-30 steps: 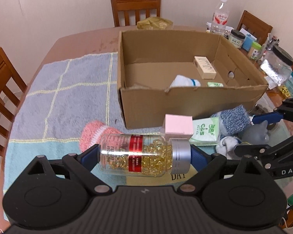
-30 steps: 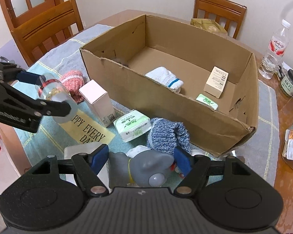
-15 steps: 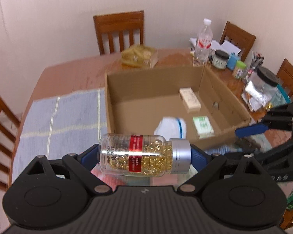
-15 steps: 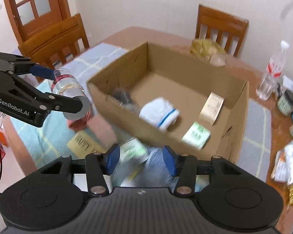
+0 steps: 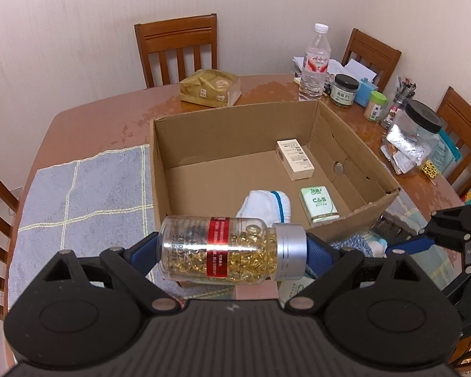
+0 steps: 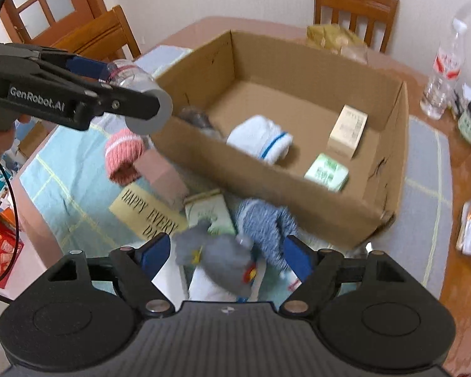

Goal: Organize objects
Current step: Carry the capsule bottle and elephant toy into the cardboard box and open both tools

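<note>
My left gripper (image 5: 232,249) is shut on a clear bottle of yellow capsules (image 5: 229,253) with a red label and silver cap, held sideways above the near wall of the open cardboard box (image 5: 235,125). In the box lie a white sock (image 5: 263,204), a green tissue pack (image 5: 318,204) and a pale carton (image 5: 295,158). My right gripper (image 6: 226,254) hangs low in front of the box, its jaws opening. A grey plush toy (image 6: 216,251) lies between them, and neither pad touches it. Nearby lie a blue sock (image 6: 267,223), a pink sock (image 6: 124,154) and a pink box (image 6: 161,177).
A checked towel (image 5: 88,194) covers the wooden table under the box. A water bottle (image 5: 315,62), jars (image 5: 345,89), a big clear jar (image 5: 424,135) and a gold bag (image 5: 208,88) stand along the far and right edges. Wooden chairs ring the table.
My left gripper rose with the bottle and now looks down into the box. My right gripper's jaws narrowed off the grey toy, then widened again with the toy between them.
</note>
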